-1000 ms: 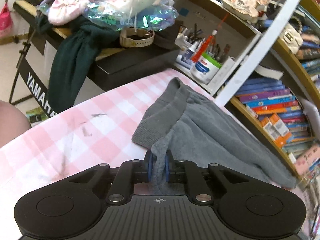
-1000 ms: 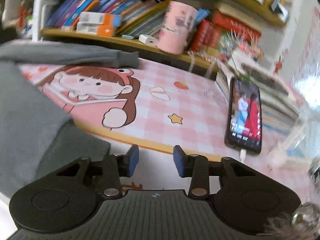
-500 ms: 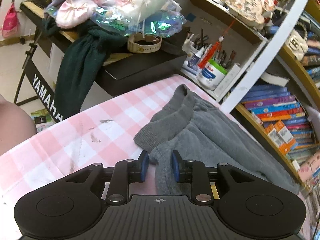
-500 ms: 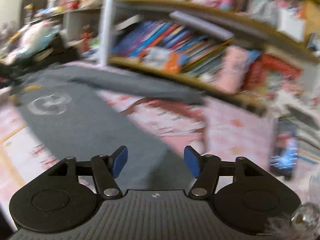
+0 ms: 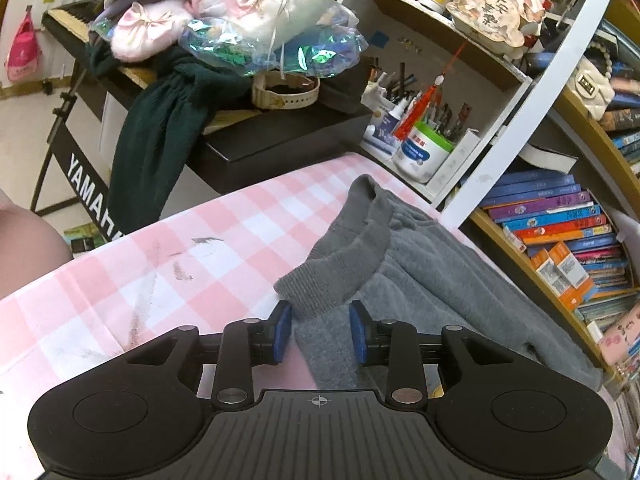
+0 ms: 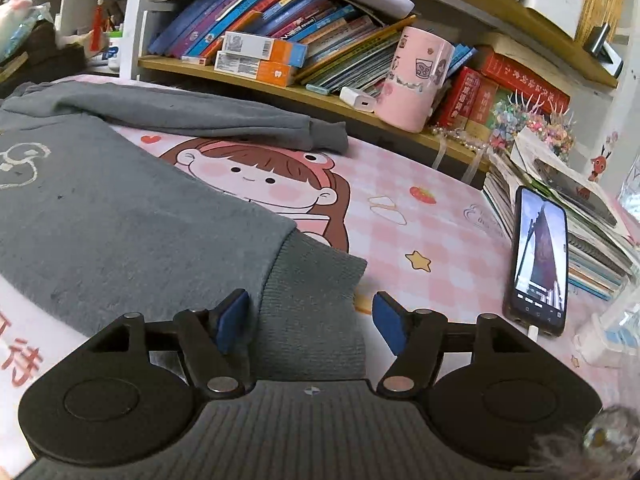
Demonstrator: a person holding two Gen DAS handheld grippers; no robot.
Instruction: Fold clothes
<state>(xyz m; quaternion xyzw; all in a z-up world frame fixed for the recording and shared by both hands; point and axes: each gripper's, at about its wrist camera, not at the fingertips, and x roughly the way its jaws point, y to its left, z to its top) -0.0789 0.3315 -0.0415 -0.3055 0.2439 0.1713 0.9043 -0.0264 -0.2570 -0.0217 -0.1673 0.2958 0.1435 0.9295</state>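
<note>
A grey sweatshirt (image 5: 432, 280) lies on the pink checked tablecloth (image 5: 160, 264). In the left wrist view my left gripper (image 5: 320, 330) is open, its blue pads on either side of the shirt's ribbed collar edge, which lies loose between them. In the right wrist view the same sweatshirt (image 6: 120, 208) lies flat with a white print, one sleeve (image 6: 224, 120) stretched along the back. My right gripper (image 6: 310, 320) is open wide around a ribbed cuff (image 6: 316, 280), not closed on it.
A phone (image 6: 540, 264) with a lit screen leans on a stack of books at the right. A pink cup (image 6: 416, 80) and books fill the shelf behind. A black keyboard (image 5: 256, 144) piled with clutter stands beyond the table's left end.
My left gripper opened and let go of the grey fabric it was pinching. My right gripper swung left and back, opened wider, and now sits around the cuff.
</note>
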